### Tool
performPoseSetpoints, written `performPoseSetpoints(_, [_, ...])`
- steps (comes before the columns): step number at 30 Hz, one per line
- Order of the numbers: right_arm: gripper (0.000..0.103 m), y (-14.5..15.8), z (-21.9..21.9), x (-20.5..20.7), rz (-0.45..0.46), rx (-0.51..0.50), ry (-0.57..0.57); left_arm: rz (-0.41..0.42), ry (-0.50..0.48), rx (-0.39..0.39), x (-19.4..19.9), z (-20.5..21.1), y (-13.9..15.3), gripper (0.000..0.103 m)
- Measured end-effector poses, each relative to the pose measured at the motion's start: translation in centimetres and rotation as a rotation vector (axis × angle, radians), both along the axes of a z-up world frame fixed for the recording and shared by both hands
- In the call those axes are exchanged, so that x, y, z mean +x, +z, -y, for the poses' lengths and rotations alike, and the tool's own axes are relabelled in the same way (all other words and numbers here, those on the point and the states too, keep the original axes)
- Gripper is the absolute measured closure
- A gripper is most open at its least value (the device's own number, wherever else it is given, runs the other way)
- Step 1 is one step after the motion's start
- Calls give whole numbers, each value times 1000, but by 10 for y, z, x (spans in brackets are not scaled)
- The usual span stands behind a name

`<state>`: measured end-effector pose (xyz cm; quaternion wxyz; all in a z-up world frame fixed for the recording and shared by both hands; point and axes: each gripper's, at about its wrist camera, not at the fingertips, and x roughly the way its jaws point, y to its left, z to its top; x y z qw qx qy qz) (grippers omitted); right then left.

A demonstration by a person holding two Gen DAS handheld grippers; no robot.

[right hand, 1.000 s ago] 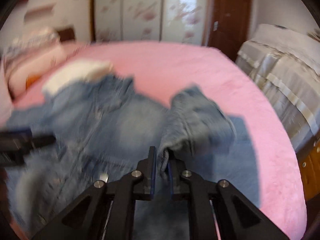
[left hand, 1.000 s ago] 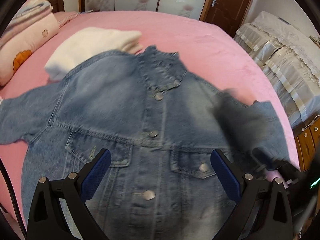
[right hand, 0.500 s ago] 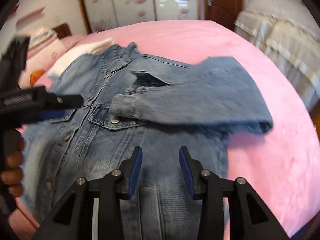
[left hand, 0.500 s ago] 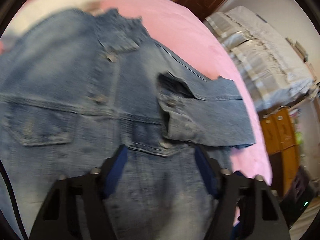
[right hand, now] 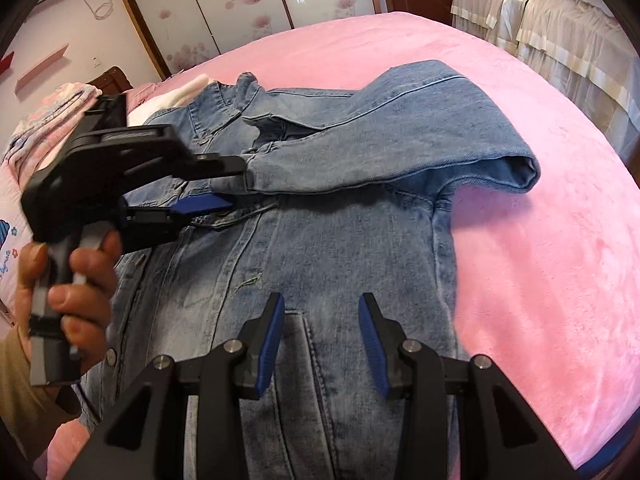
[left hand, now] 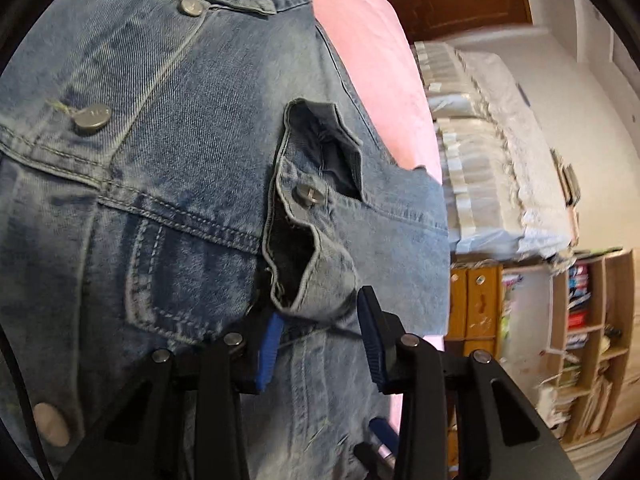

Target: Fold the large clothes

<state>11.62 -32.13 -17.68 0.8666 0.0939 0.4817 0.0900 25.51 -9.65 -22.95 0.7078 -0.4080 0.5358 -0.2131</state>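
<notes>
Now sleeve cuff (left hand: 320, 292) between left fingers (left hand: 269, 342)

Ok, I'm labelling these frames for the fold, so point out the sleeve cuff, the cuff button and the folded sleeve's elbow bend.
sleeve cuff (left hand: 320, 280): left wrist view, on its lower denim band.
cuff button (left hand: 309, 195): left wrist view, on the metal face.
elbow bend (right hand: 516, 170): right wrist view, on the fold's rounded end.
</notes>
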Motion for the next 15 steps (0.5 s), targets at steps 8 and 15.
performPoseSetpoints(8, [64,-5,-1,-2,-18,18,8,36,32,110,14,29,19,89])
performPoseSetpoints(15, [64,-2,5,-2,-10,16,-17,271,8,338,25,61,113,93])
